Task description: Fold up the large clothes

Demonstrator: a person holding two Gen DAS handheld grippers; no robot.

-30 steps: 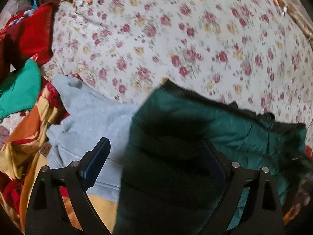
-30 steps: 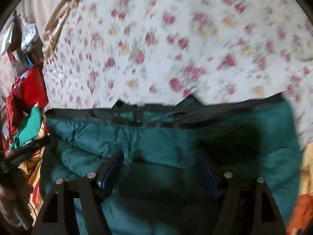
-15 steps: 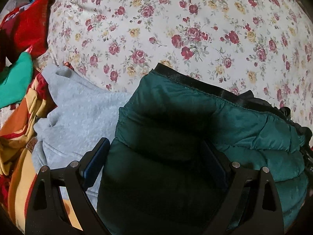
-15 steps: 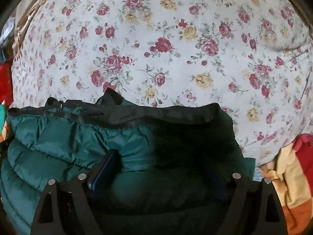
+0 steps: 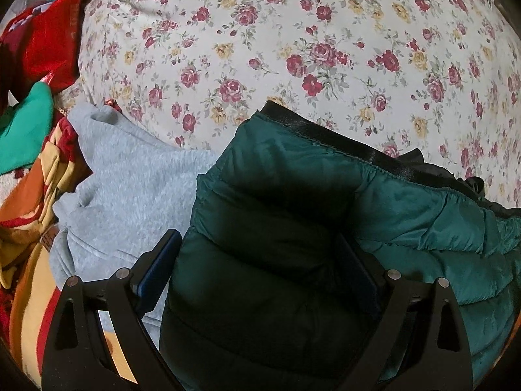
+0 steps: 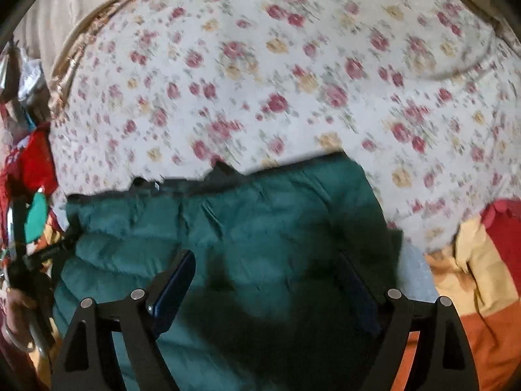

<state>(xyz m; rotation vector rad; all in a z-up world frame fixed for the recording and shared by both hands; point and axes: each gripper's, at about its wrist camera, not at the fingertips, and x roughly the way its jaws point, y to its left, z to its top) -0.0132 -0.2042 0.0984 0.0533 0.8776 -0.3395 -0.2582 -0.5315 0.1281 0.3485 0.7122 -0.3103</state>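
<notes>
We are looking down over a bed spread with a flowered sheet [image 5: 293, 49], and we are reading the scene from left to right. Far off to the left of the left claw [image 5: 257, 277], a red cloth [image 5: 49, 49], a bright green piece [image 5: 29, 123] and an orange-and-yellow blanket [image 5: 29, 228] are lying heaped, and just beside its left finger a grey fleece garment [image 5: 130, 189] is spreading out. The left claw is standing apart, with a fold of the dark green puffer jacket [image 5: 293, 228] bulging up between its fingers; we cannot tell whether the pads are pressing on it. The jacket's black-trimmed hem is running ahead of that claw and off to its right. The right claw [image 6: 267, 286] is standing wide above the same jacket [image 6: 244, 228], its jaws having just been opening, with the quilted cloth lying under and between them but not pinched. At the left edge of that view a hand [image 6: 16, 306] is holding the other tool. We are judging the jacket to be light, soft and springy, with a slick shell that may slide from the pads, so we are favouring the firmer black hem or a stitched seam as the place to take hold.
</notes>
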